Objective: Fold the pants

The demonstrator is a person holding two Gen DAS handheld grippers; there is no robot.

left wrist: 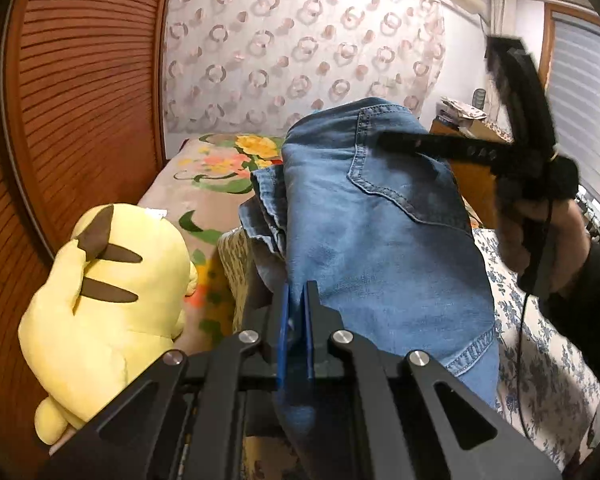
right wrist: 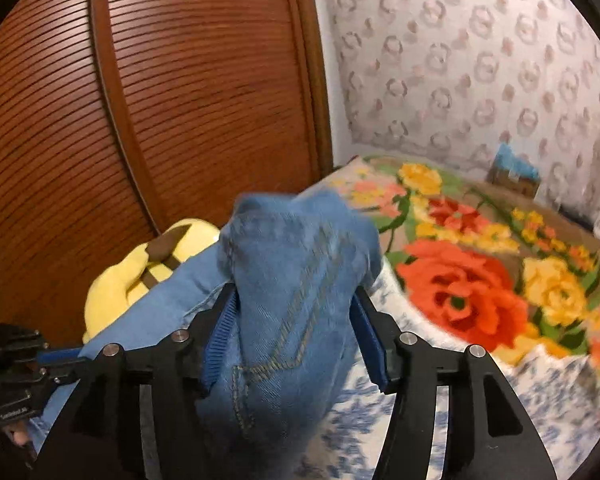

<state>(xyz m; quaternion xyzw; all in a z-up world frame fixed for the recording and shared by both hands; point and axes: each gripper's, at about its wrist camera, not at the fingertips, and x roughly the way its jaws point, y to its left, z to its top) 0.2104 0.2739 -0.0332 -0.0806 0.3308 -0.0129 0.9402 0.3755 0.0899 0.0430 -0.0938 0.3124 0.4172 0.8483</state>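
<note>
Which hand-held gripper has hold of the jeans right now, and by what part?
The left hand-held gripper is shut on a fold of the jeans near a hemmed edge. The right hand-held gripper stands open, denim bunched loosely between its pads, not gripped.

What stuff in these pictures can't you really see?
- Yellow plush toy: its face is turned away in the left wrist view; the blue denim pants cover most of it in the right wrist view.
- Left gripper pads: shut, but the fabric there is dark, so a pinch is unclear.
- Small blue-topped thing far on the flowered blanket: too blurred.
- Right gripper: denim hides its pads' contact.
</note>
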